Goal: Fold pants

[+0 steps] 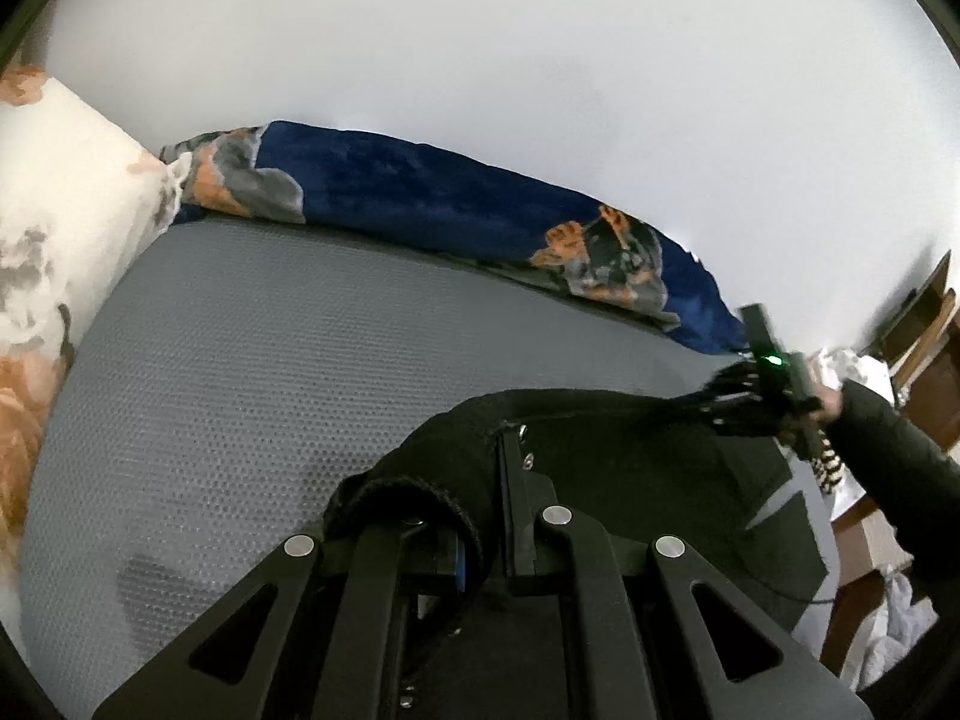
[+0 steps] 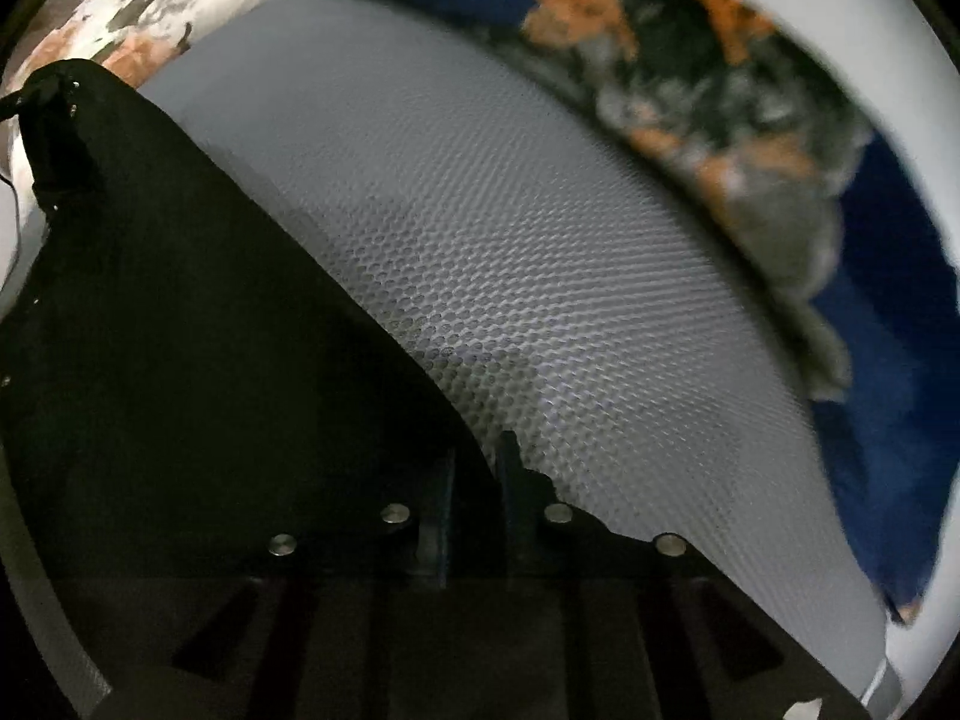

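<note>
The pants (image 1: pixel 630 456) are plain black with a soft, matte, slightly fuzzy cloth and lie on a bed near its front edge. In the left wrist view a thick ribbed band, waistband or cuff I cannot tell, curls over the left claw (image 1: pixel 507 480). That claw is clenched on the pants: its 2 fingers stand close together with the black cloth bunched around and between them. From there the cloth runs in a taut ridge toward the right edge of the bed, where the right claw (image 1: pixel 774 396) is seen from outside, held by a hand in a dark sleeve (image 1: pixel 900 456), with a small green light glowing on its body.

In the right wrist view the pants (image 2: pixel 180 330) spread as 1 broad dark sheet over the left and lower part of the picture, ending in a narrow bunched corner at the upper left. The right claw (image 2: pixel 474 480) has its 2 fingers nearly together, grasping the edge of the black cloth that lies over them.

The bed (image 1: pixel 270 372) carries a grey cover with a fine honeycomb texture. Along its far edge lies a dark blue blanket (image 1: pixel 432 198) with orange and grey patterns. At the left edge sits a white pillow (image 1: pixel 60 192) with orange and grey flowers. Behind stands a plain white wall (image 1: pixel 510 60); brown wooden furniture (image 1: pixel 924 354) shows at the far right.
</note>
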The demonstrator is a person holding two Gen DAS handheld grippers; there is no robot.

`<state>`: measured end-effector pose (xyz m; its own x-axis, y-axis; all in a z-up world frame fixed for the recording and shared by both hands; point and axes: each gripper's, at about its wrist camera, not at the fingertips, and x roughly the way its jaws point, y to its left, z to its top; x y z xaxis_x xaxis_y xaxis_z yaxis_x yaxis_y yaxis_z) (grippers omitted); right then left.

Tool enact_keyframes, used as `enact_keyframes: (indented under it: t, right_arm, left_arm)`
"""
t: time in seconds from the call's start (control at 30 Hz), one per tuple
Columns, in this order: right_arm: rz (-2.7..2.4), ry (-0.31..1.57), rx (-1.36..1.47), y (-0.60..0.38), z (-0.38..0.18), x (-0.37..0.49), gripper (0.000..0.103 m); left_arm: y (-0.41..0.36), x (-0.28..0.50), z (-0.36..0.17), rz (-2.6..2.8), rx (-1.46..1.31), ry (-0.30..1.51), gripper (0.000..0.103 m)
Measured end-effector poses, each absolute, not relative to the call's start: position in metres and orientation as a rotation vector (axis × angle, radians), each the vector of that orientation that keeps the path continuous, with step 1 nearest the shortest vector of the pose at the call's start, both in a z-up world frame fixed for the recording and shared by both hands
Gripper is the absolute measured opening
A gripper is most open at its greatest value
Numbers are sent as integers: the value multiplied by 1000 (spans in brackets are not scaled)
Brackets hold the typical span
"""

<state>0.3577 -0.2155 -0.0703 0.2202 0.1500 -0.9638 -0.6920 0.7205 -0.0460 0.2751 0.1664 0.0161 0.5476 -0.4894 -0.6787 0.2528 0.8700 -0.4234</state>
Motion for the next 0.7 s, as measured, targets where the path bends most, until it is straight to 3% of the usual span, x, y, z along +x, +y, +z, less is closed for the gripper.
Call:
enact_keyframes:
  t: [0.43, 0.7]
  right_arm:
    - [331, 957, -364, -247, 38, 218, 8]
    - [282, 953, -164, -259, 35, 114, 6]
  left_arm:
    - [185, 212, 40, -515, -229, 831, 9]
    - [205, 138, 24, -594, -259, 874, 12]
